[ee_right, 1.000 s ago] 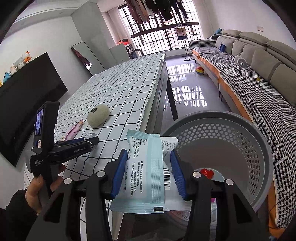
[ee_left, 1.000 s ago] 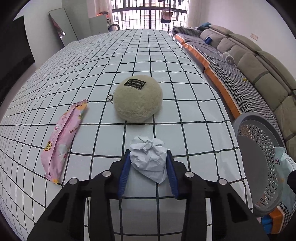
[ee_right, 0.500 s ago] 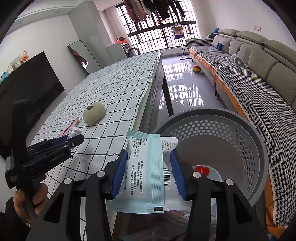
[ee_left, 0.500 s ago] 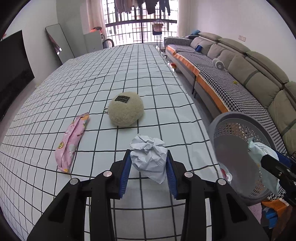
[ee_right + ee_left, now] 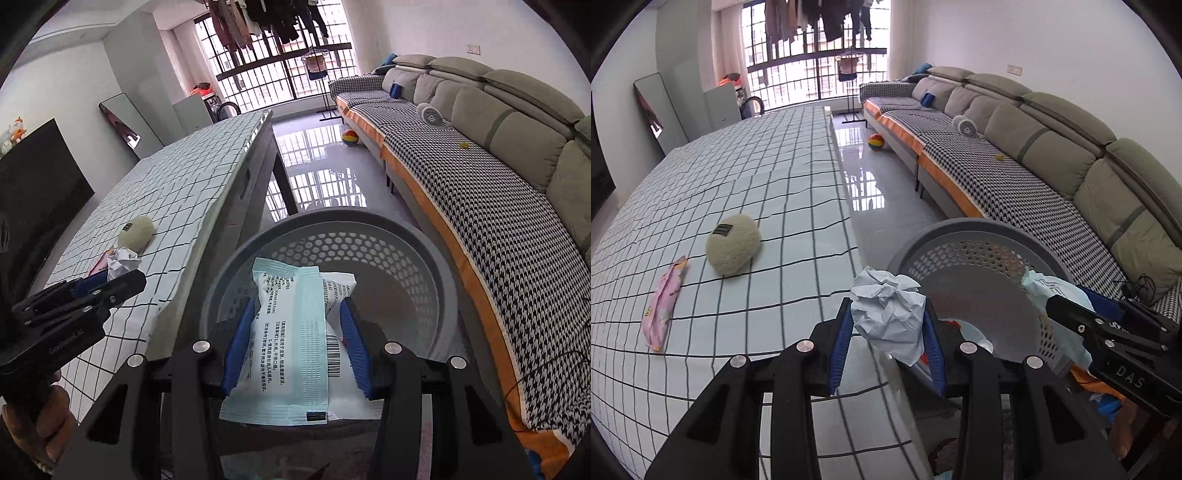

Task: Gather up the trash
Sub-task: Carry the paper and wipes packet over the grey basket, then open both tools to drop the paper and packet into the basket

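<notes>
We've got the left gripper [image 5: 888,328] clamped on a crumpled paper ball [image 5: 888,314], hanging right at the table's [image 5: 775,206] edge beside the grey perforated basket [image 5: 964,225]. Our right gripper [image 5: 295,343] pinches a pale blue printed packet [image 5: 295,332] over the basket's open mouth, no obstruction under it. A pink wrapper [image 5: 665,302] and fuzzy round pouch [image 5: 733,249] sit on the checked cloth, well apart from the edge, with a bare strip of floor [image 5: 864,173] running between table and sofa [image 5: 1071,177].
</notes>
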`<action>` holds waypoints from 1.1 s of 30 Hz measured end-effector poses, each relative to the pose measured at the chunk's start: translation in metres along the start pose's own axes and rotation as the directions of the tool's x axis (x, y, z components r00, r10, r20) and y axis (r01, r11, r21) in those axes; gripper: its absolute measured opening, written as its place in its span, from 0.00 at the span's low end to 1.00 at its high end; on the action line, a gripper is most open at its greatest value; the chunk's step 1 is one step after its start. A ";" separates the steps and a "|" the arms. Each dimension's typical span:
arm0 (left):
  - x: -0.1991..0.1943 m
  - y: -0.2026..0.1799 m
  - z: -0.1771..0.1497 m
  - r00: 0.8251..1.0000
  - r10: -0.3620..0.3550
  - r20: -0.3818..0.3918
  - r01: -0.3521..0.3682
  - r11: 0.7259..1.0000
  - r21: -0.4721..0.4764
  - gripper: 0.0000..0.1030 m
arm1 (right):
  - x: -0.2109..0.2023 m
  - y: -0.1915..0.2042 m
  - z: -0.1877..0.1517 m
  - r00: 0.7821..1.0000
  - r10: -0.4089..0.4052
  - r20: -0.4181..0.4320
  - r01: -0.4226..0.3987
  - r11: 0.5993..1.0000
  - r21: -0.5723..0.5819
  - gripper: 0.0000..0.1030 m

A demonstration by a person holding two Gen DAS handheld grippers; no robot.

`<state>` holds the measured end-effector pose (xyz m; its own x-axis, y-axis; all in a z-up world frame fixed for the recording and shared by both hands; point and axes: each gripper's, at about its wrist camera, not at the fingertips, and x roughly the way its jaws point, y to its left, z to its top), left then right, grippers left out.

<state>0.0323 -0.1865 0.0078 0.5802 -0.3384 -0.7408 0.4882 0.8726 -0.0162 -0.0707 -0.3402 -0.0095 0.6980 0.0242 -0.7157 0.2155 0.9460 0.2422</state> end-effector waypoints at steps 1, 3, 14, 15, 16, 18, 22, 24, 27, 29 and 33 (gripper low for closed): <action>0.003 -0.006 0.000 1.000 -0.007 -0.006 0.007 1.000 0.011 0.35 | 0.000 -0.005 -0.001 1.000 -0.005 0.001 0.005 1.000 0.007 0.45; 0.008 -0.018 0.001 1.000 -0.019 -0.018 0.020 0.999 0.029 0.35 | -0.001 -0.017 -0.002 1.000 -0.013 0.003 0.013 1.000 0.026 0.45; 0.039 -0.052 0.011 0.997 -0.032 -0.071 0.037 0.997 0.072 0.37 | 0.014 -0.051 0.004 1.000 0.010 0.001 -0.010 0.996 0.086 0.45; 0.041 -0.055 0.012 0.997 -0.031 -0.073 0.036 0.997 0.074 0.37 | 0.016 -0.053 0.005 1.000 0.016 -0.001 -0.015 0.996 0.086 0.45; 0.043 -0.057 0.013 0.997 -0.029 -0.076 0.035 0.997 0.076 0.37 | 0.019 -0.054 0.006 1.000 0.020 -0.004 -0.020 0.996 0.086 0.45; 0.047 -0.059 0.014 0.996 -0.024 -0.082 0.031 0.997 0.076 0.37 | 0.023 -0.055 0.009 1.000 0.026 -0.008 -0.025 0.996 0.088 0.45; 0.053 -0.059 0.018 0.996 -0.012 -0.092 0.018 0.997 0.070 0.46 | 0.031 -0.057 0.012 0.999 0.036 -0.014 -0.034 0.995 0.092 0.45; 0.054 -0.057 0.019 0.996 -0.005 -0.089 0.011 0.998 0.066 0.53 | 0.032 -0.058 0.013 0.999 0.033 -0.011 -0.032 0.995 0.094 0.46; 0.053 -0.054 0.020 0.997 0.003 -0.083 0.002 0.998 0.059 0.60 | 0.033 -0.061 0.014 0.999 0.037 -0.007 -0.036 0.994 0.105 0.50; 0.054 -0.054 0.021 0.997 0.005 -0.083 -0.001 0.999 0.050 0.63 | 0.033 -0.063 0.014 0.999 0.040 -0.006 -0.039 0.993 0.115 0.51; 0.054 -0.051 0.020 0.996 0.005 -0.085 -0.001 0.999 0.039 0.65 | 0.033 -0.064 0.014 0.999 0.034 -0.007 -0.033 0.993 0.116 0.52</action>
<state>0.0521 -0.2564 -0.0176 0.5248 -0.3032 -0.7954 0.5128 0.8584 0.0111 -0.0514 -0.4041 -0.0397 0.7002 0.0581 -0.7116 0.2707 0.9007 0.3399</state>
